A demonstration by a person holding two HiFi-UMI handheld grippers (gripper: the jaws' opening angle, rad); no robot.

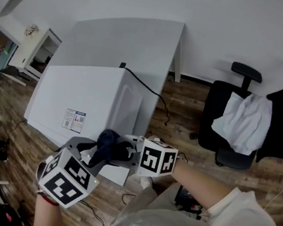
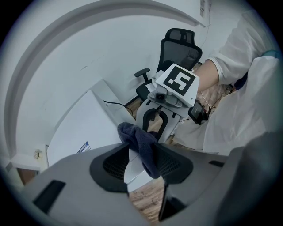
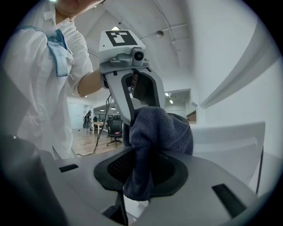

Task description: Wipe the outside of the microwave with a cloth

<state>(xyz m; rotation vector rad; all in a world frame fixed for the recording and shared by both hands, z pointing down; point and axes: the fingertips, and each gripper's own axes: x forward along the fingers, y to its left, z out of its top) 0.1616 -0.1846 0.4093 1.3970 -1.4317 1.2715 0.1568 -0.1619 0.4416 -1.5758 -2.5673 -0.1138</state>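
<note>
A white microwave (image 1: 89, 101) stands low on the wood floor, with a label on its top face. Just above its near right corner hangs a dark blue cloth (image 1: 109, 141), pinched from both sides. My left gripper (image 1: 99, 154) reaches up to it from below left and my right gripper (image 1: 124, 151) comes in from the right. In the left gripper view the cloth (image 2: 142, 148) is bunched between my left gripper (image 2: 141, 152), and the right gripper's frame (image 2: 157, 119) faces it. In the right gripper view the cloth (image 3: 154, 141) fills my right gripper (image 3: 150, 163).
A white table (image 1: 132, 41) stands behind the microwave, and a black cable (image 1: 150, 92) runs from the microwave's back to the floor. A black office chair (image 1: 232, 146) with a white garment (image 1: 245, 121) is at the right. A white cabinet (image 1: 34, 49) and clutter line the left.
</note>
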